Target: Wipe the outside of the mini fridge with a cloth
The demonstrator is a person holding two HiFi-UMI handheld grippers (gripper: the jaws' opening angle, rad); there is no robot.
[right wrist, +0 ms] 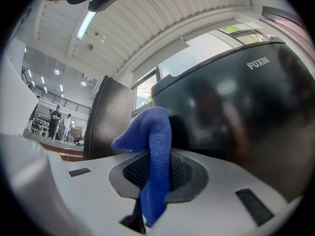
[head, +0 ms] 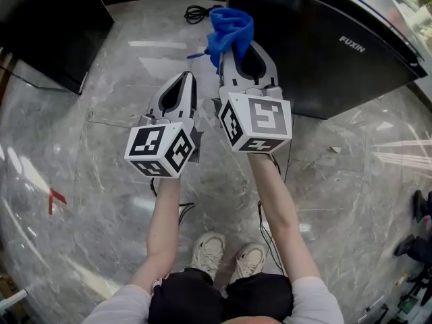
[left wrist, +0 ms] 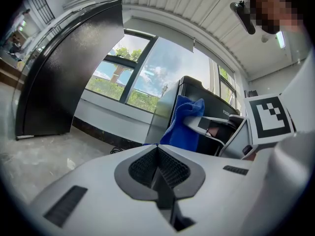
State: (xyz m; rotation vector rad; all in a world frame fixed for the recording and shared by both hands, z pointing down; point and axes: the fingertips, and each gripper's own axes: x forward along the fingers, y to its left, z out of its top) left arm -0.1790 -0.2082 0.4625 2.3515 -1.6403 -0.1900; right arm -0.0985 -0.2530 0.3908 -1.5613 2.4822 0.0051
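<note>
A blue cloth is pinched in my right gripper, which is shut on it and held near the left corner of a black mini fridge marked FUXIN. In the right gripper view the cloth stands up between the jaws with the fridge front just beyond. My left gripper is shut and empty, beside the right one and a little lower. In the left gripper view the cloth and the fridge appear to the right.
A second black cabinet stands at the upper left on the grey marble floor. A black cable lies coiled by the wall between the two units. Red tape marks the floor at left. Shoes show at the right edge.
</note>
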